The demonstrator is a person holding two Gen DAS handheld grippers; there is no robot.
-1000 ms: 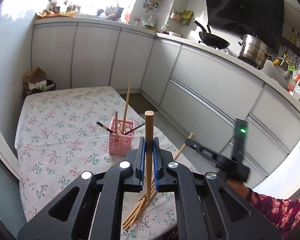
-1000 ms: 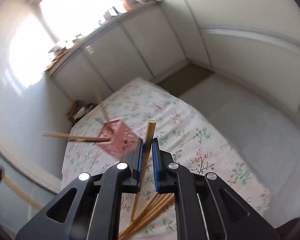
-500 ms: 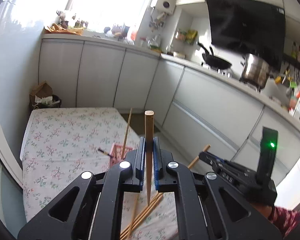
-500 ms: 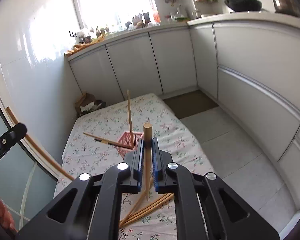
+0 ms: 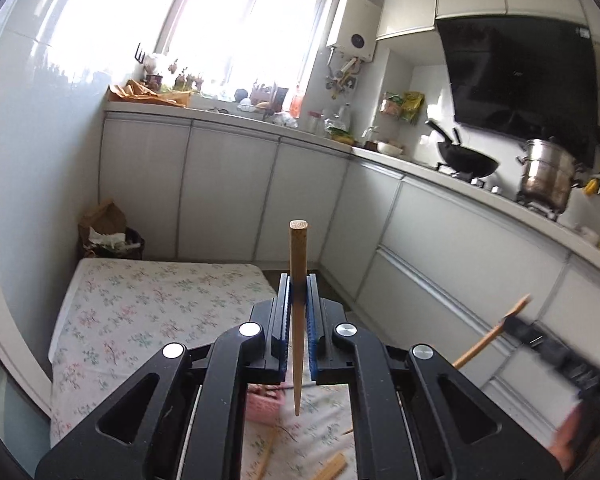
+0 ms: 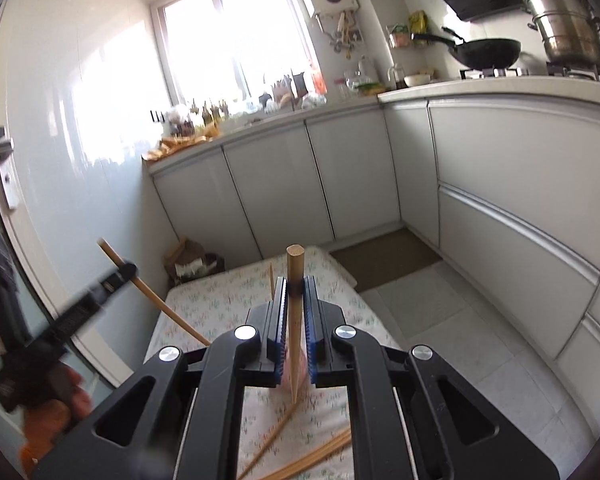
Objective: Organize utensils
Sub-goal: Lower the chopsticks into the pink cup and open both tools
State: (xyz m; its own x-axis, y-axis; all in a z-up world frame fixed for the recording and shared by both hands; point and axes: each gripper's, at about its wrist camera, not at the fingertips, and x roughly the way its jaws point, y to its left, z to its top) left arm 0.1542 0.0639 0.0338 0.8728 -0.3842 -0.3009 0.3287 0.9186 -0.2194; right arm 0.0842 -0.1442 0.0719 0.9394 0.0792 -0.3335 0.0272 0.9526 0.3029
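Observation:
My left gripper (image 5: 298,292) is shut on a wooden chopstick (image 5: 298,256) that stands upright, thick end up, above the flowered table (image 5: 140,304). My right gripper (image 6: 296,294) is shut on a second wooden chopstick (image 6: 295,268), also upright. A pink holder basket (image 5: 264,406) sits on the table below, mostly hidden behind the left gripper. Each gripper shows in the other's view: the right gripper (image 5: 512,318) at the right, the left gripper (image 6: 126,270) at the left. Loose chopsticks (image 6: 312,454) lie on the near part of the table.
White cabinets (image 5: 228,196) line the far wall and the right side. A black wok (image 5: 466,164) and a steel pot (image 5: 548,176) stand on the counter. A bin with paper (image 5: 108,232) sits beyond the table's far end. Tiled floor (image 6: 440,320) lies to the right.
Both grippers have risen with their chopsticks and tipped up toward level. The pink basket and loose chopsticks have dropped low in both views, now largely behind the gripper bodies.

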